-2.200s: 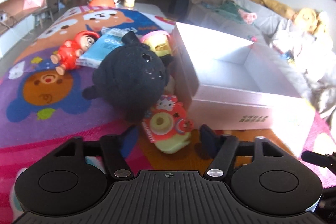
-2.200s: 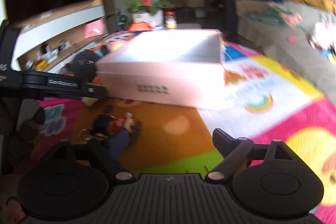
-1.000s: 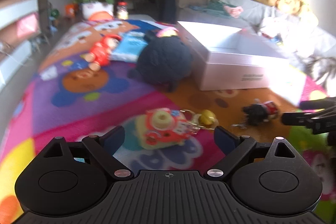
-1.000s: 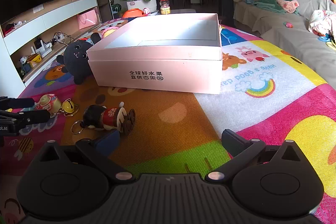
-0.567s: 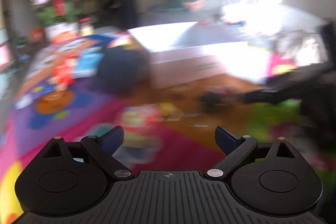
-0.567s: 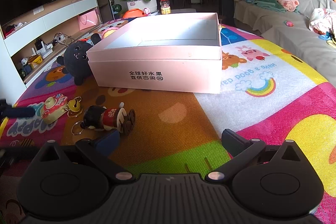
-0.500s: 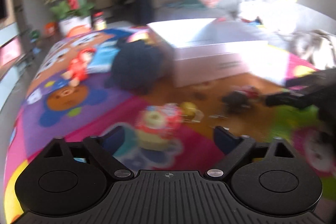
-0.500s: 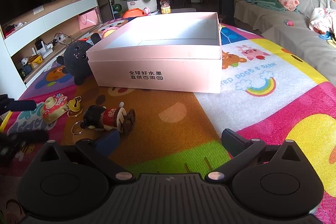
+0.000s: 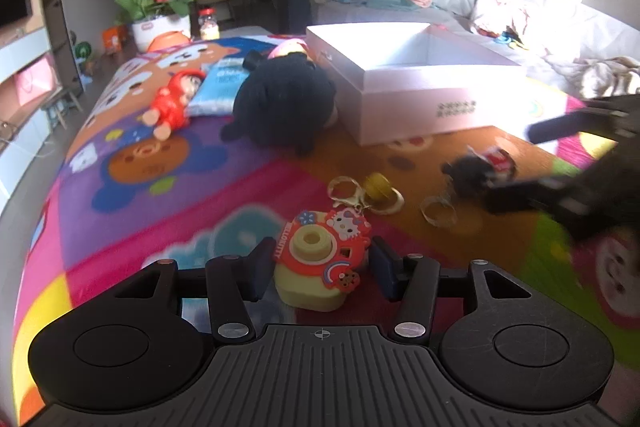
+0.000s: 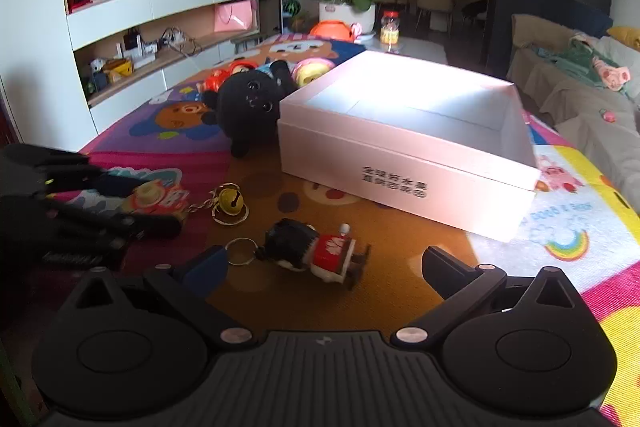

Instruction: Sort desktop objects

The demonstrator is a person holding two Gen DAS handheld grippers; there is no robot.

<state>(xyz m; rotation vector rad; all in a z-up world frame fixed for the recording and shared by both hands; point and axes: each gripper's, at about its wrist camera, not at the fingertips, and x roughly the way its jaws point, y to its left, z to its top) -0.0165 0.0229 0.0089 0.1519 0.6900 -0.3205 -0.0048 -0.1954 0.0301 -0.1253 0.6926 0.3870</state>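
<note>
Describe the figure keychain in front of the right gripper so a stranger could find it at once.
Find the big white box on the colourful mat. Just before its printed side lies a small doll with black hair and a red shirt, on its side, ring attached, unlike the gold bell nearby.

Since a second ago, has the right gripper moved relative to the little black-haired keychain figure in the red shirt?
Yes. The right gripper has moved forward: the black-haired keychain figure, unmoved relative to the pink box, now lies between its open fingers.
</note>
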